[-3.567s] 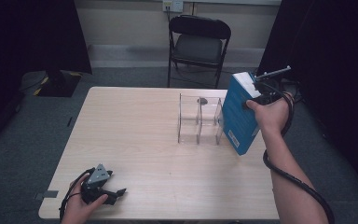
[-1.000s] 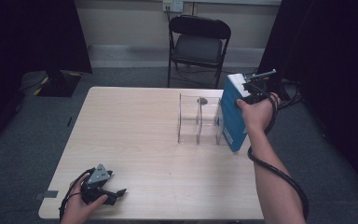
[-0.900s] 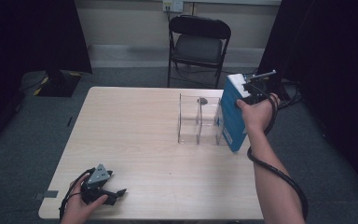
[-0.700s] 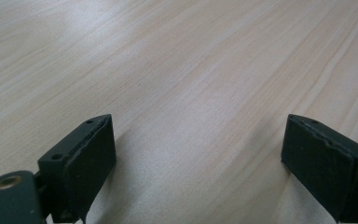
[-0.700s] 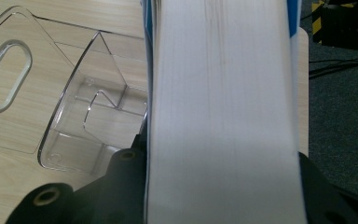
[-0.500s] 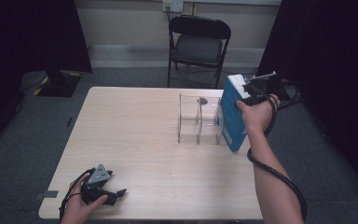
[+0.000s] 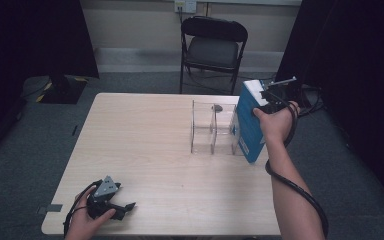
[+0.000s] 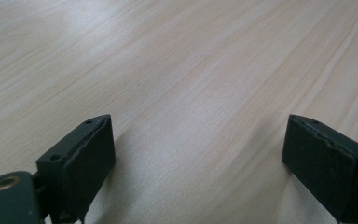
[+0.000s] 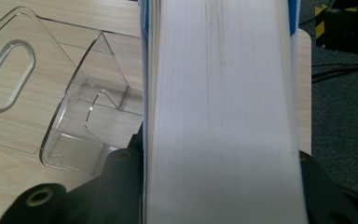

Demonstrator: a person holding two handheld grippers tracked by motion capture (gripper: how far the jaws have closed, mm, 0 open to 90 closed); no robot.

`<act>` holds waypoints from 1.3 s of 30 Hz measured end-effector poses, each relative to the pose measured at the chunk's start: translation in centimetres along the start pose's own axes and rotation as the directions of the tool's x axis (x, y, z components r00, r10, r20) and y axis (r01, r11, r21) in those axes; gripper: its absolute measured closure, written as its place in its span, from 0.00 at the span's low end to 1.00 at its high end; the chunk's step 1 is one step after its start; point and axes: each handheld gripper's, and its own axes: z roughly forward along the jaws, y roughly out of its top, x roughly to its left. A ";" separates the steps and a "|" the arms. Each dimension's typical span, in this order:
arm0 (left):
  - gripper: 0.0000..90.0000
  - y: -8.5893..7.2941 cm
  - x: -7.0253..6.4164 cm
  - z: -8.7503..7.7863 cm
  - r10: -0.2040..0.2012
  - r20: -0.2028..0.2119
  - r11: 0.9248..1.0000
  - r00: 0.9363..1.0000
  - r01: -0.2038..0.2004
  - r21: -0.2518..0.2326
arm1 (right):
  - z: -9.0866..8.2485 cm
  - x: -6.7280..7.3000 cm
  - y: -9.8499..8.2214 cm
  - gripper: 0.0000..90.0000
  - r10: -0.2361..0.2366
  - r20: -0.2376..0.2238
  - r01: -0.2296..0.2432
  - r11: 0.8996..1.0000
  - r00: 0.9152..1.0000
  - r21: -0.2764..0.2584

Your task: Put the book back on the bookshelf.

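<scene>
A thick blue book (image 7: 249,126) stands upright and a little tilted against the right end of a clear acrylic rack (image 7: 212,127) with upright dividers. My right gripper (image 7: 272,95) is shut on the book's top. In the right gripper view the white page edge of the book (image 9: 221,107) runs up between the jaws of my right gripper (image 9: 221,186), with the rack (image 9: 74,116) to its left. My left gripper (image 7: 122,207) rests at the table's front left. In the left gripper view my left gripper (image 8: 198,163) is open over bare wood.
The light wooden table (image 7: 145,135) ends just right of the book. A black folding chair (image 7: 214,45) stands behind the far edge. Dark curtains hang at both sides, and cables lie on the floor at the right.
Since 3.6 s ago the right gripper has carried the book slightly left and down to the rack's right end. Over the last second it has barely shifted. The left gripper has stayed put.
</scene>
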 end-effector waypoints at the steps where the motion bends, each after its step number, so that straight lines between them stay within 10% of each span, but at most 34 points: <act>1: 0.09 0.0 0.0 0.0 -0.007 0.006 1.000 1.000 0.007 0.001 | 0.0 -0.1 0.0 0.64 0.004 -0.004 -0.004 1.000 1.000 -0.004; 39: 0.07 -0.1 -0.4 -0.1 -0.006 0.001 1.000 1.000 0.006 0.006 | -1.3 -1.5 -1.2 0.29 0.012 -0.095 -0.010 1.000 0.995 0.015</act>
